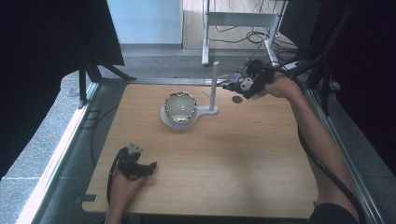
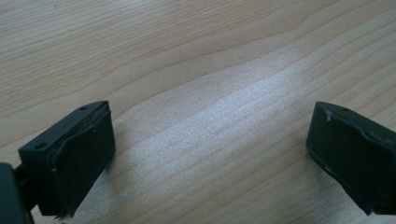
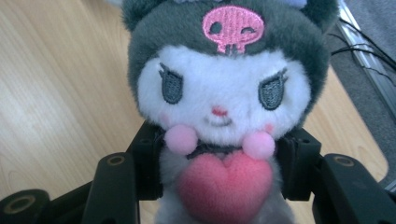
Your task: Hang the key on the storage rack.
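The right tool (image 1: 243,84) is hanging above the far right part of the bench (image 1: 224,158), close to a white post (image 1: 215,84) that is standing on a white base (image 1: 205,112). In the right gripper view its jaws are pressing on both sides of a plush toy (image 3: 219,98), at the body under the head, so this tool is closed on the toy and is carrying it clear of the bench. The toy has a dark grey hood, a white face, two pink pompoms at the neck and a pink heart (image 3: 225,186) on the front.

The left tool (image 1: 137,163) is lying low at the near left part of the bench, in the person's left hand. In the left gripper view its jaws are standing wide apart with only bare wood between them, so it is holding nothing.

I am judging the toy to be light and soft. It is giving way under pressure, so a hold on the narrow body is safer than on the round head, which could slip out. It is not fragile.

A shiny round bowl (image 1: 180,106) is sitting on the wide end of the white base, well apart from the toy.

No brand or readable writing is appearing anywhere. The only mark is a pink embroidered skull (image 3: 232,25) on the hood.
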`<state>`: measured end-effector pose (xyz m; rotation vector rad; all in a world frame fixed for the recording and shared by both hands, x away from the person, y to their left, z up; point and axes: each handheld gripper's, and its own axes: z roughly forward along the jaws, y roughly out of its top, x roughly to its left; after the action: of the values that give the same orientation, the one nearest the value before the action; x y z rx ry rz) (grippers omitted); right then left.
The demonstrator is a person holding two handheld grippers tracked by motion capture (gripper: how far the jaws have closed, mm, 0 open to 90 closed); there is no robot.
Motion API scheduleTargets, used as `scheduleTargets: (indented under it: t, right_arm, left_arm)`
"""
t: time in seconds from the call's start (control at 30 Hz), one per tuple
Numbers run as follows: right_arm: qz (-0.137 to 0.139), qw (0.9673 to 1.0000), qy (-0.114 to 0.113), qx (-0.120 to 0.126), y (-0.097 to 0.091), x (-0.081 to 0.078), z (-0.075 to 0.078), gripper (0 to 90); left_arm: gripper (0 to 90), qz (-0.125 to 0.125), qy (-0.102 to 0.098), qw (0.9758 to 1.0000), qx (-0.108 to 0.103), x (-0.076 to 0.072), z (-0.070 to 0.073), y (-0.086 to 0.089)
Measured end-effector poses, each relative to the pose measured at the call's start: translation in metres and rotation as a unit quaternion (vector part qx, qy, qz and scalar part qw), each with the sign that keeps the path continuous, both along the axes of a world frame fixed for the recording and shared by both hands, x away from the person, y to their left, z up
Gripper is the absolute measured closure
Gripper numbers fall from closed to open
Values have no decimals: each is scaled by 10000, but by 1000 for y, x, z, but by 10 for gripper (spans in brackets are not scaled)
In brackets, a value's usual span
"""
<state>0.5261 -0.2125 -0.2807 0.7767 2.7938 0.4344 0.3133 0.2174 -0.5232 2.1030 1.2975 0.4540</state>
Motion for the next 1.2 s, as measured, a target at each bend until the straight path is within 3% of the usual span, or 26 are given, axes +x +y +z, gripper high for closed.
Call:
scheduleTargets:
  t: [0.27, 0.73, 1.03, 1.2]
  right_arm:
    - [-64, 9999, -135, 86, 3, 14, 12, 446]
    - [4, 9996, -238, 142, 21, 27, 17, 445]
    - [209, 9995, -127, 190, 36, 21, 10, 445]
    - [308, 9993, 68, 199, 43, 15, -6, 445]
  left_arm:
    - [13, -5, 16, 10000, -2, 0, 0, 0]
    - [13, -7, 17, 10000, -6, 0, 0, 0]
    - [13, -8, 17, 10000, -3, 0, 0, 0]
    - [13, -5, 4, 10000, -2, 0, 0, 0]
